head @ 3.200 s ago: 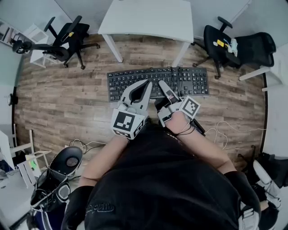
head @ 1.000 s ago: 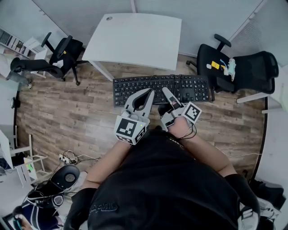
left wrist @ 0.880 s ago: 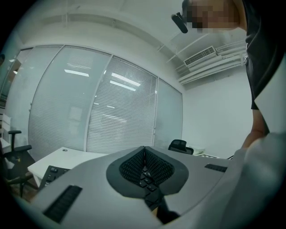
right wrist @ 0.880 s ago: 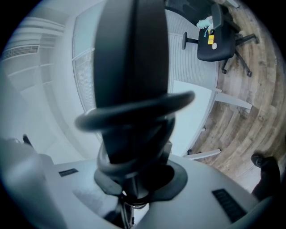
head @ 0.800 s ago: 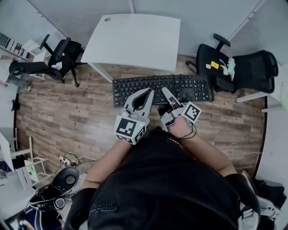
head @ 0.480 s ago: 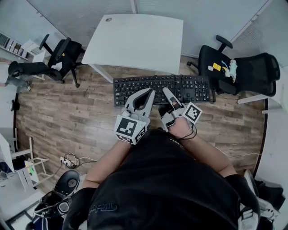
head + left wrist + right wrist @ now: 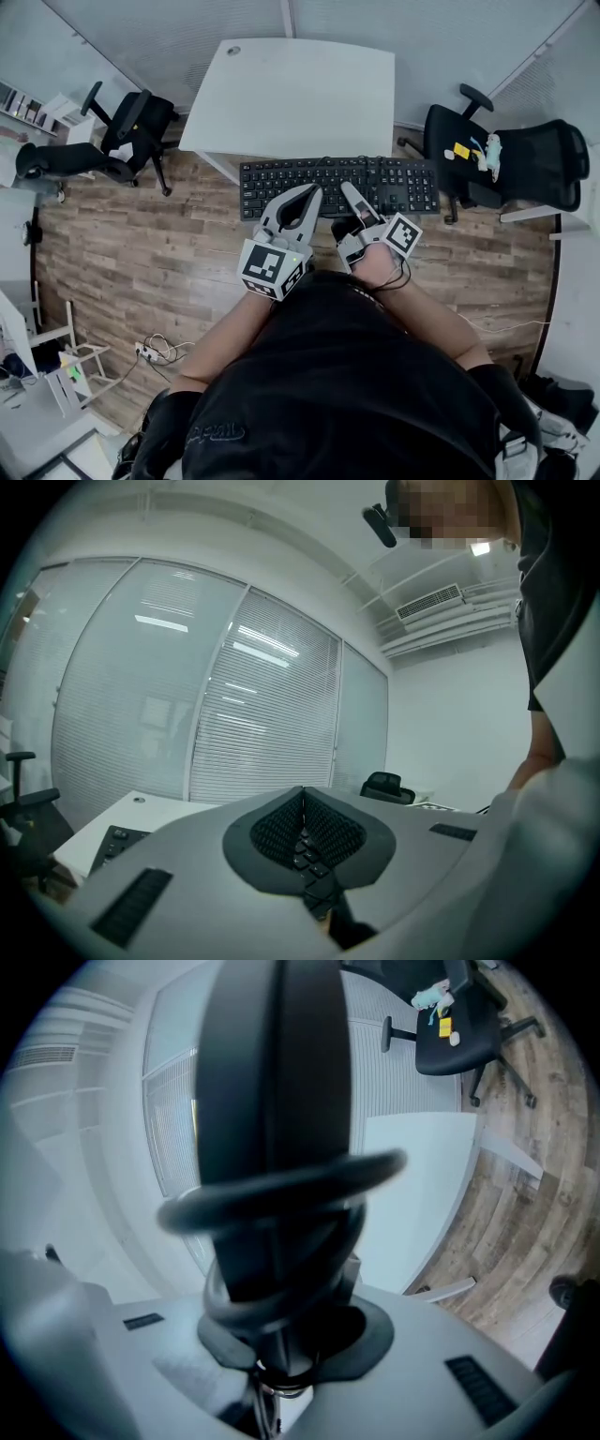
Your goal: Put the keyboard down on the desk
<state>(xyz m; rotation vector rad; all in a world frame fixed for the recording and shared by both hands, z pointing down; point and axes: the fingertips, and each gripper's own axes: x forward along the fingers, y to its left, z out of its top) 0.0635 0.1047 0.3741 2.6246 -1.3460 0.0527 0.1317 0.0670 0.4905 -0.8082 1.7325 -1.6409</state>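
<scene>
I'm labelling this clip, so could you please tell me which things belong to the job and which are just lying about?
Job: keyboard, white desk, left tongs and right tongs, both shut on the keyboard.
Lying about: left office chair, right office chair, floor cables.

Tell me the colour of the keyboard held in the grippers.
The keyboard is black; the head view shows it best.

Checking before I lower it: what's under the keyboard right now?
Wooden floor shows around the keyboard; the white desk lies just beyond its far edge. Directly beneath is covered.
</scene>
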